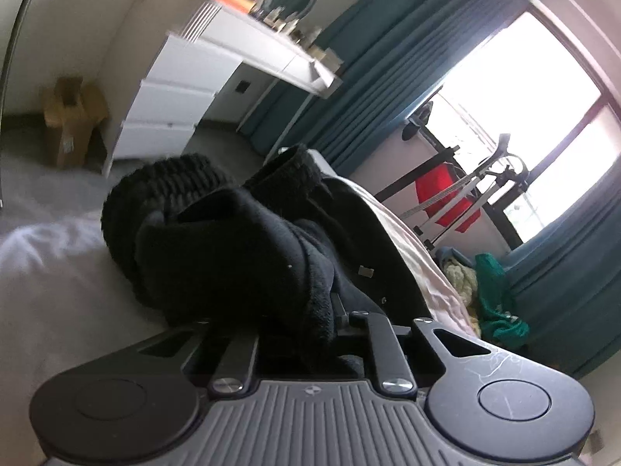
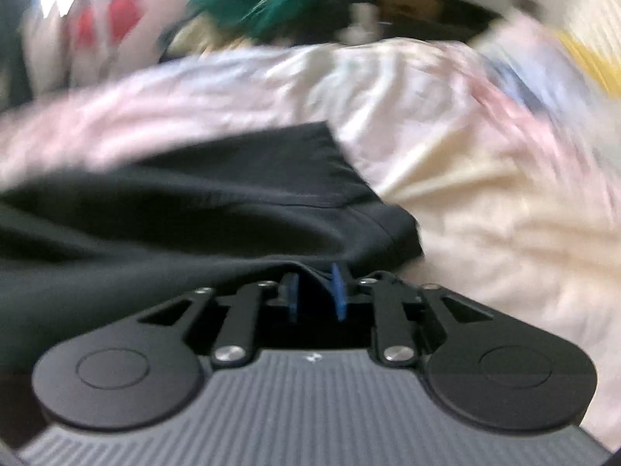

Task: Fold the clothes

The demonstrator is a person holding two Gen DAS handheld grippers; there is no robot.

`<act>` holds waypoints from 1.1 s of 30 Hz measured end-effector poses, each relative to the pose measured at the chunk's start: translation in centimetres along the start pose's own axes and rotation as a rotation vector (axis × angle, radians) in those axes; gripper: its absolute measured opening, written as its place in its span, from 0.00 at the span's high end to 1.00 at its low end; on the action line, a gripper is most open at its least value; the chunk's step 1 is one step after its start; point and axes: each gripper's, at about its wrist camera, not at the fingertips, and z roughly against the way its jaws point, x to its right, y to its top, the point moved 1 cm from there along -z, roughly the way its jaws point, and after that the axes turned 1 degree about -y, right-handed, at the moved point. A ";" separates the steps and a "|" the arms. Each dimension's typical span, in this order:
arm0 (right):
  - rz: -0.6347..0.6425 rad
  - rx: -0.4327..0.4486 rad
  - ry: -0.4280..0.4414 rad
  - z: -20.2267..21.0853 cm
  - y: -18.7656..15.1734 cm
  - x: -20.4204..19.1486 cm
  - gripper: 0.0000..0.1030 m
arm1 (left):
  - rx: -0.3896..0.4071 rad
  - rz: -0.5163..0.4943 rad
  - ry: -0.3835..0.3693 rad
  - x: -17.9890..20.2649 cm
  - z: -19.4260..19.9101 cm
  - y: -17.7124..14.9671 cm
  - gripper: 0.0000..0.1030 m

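Note:
A black garment with ribbed cuffs is bunched over my left gripper and hides its fingers; the gripper is shut on a thick fold of it and holds it above the pale bed cover. In the blurred right wrist view the same black garment lies on the pink-white bed cover. My right gripper is shut on the garment's near edge, with cloth between its blue pads.
A white dresser and a cardboard box stand on the floor beyond the bed. Teal curtains frame a bright window. Green and cream clothes lie in a pile, also seen as a green blur in the right wrist view.

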 end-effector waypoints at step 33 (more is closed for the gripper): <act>-0.698 0.414 0.022 14.8 -7.2 0.3 0.95 | -0.119 0.203 -0.202 -6.3 2.7 1.8 0.88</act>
